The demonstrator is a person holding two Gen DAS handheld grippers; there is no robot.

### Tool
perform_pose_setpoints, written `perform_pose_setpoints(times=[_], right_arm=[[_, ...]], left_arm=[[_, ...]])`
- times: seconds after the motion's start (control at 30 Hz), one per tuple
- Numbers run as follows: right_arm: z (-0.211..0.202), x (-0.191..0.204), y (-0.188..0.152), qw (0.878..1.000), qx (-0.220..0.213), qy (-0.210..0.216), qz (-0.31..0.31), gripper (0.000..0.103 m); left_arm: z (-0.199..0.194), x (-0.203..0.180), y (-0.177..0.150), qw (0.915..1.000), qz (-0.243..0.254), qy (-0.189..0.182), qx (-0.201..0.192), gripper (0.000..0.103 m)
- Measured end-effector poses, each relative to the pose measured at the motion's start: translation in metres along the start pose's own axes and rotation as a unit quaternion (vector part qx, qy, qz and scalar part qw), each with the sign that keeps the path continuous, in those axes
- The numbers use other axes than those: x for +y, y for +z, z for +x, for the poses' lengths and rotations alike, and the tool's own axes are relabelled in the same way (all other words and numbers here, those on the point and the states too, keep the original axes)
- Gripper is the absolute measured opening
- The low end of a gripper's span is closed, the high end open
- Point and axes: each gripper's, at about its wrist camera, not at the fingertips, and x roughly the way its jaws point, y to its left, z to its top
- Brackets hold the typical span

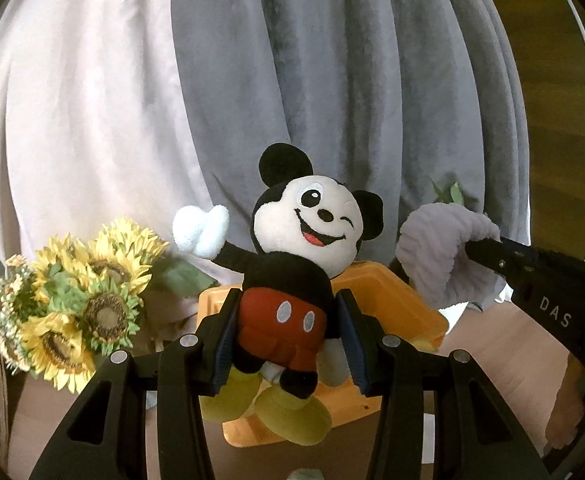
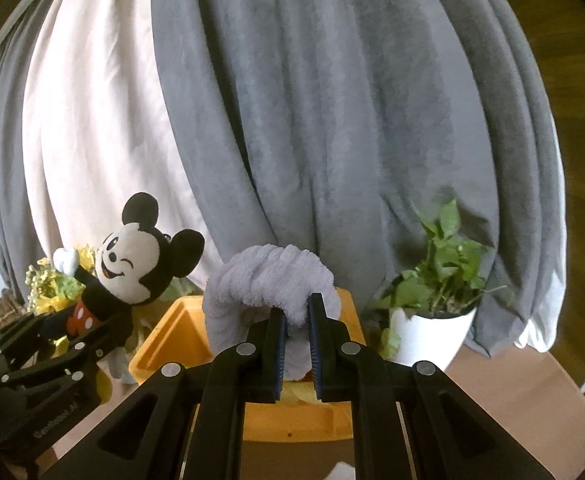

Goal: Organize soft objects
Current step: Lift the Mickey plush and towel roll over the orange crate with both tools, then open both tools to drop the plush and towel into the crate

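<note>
A: Bin (image 2: 172,326), orange, sits on the table, likely the drop-off.
B: Why both lifted above it?
A: Left gripper (image 1: 288,320) clamps the mouse plush (image 1: 288,272) at its shorts; right gripper (image 2: 296,316) pinches the grey towel (image 2: 260,276).

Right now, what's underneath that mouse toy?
Below the mouse plush is an orange bin. The plush and left gripper cover most of it, so its contents stay unseen.

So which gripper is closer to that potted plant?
Right. The right gripper, holding the grey towel, is just left of the potted plant; the left gripper is further left.
</note>
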Motion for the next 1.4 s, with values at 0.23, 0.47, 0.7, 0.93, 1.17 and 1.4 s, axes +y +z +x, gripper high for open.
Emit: perform_pose_setpoints(times=[0.23, 0.47, 0.7, 0.93, 1.17, 1.4], right_arm=[[0.032, 0.005, 0.004, 1.0, 0.012, 0.005, -0.002, 0.012], [0.066, 0.006, 0.001, 0.999, 0.033, 0.001, -0.002, 0.012], [0.098, 0.006, -0.01, 0.998, 0.065, -0.005, -0.007, 0.012], [0.128, 0.002, -0.023, 0.994, 0.106, -0.012, -0.01, 0.012], [0.146, -0.005, -0.037, 0.989, 0.144, -0.016, -0.002, 0.012], [0.155, -0.007, -0.045, 0.986, 0.167, -0.015, -0.004, 0.012]], left_arm=[[0.036, 0.01, 0.004, 0.9998, 0.019, 0.001, 0.012, 0.046], [0.072, 0.014, -0.002, 0.999, 0.033, -0.007, 0.028, 0.046], [0.11, 0.014, -0.007, 0.997, 0.036, -0.021, 0.064, 0.046], [0.14, 0.008, -0.015, 0.9926, 0.06, -0.029, 0.102, 0.047], [0.158, 0.005, -0.019, 0.9878, 0.068, -0.042, 0.134, 0.047], [0.172, 0.003, -0.032, 0.9807, 0.067, -0.063, 0.172, 0.05]])
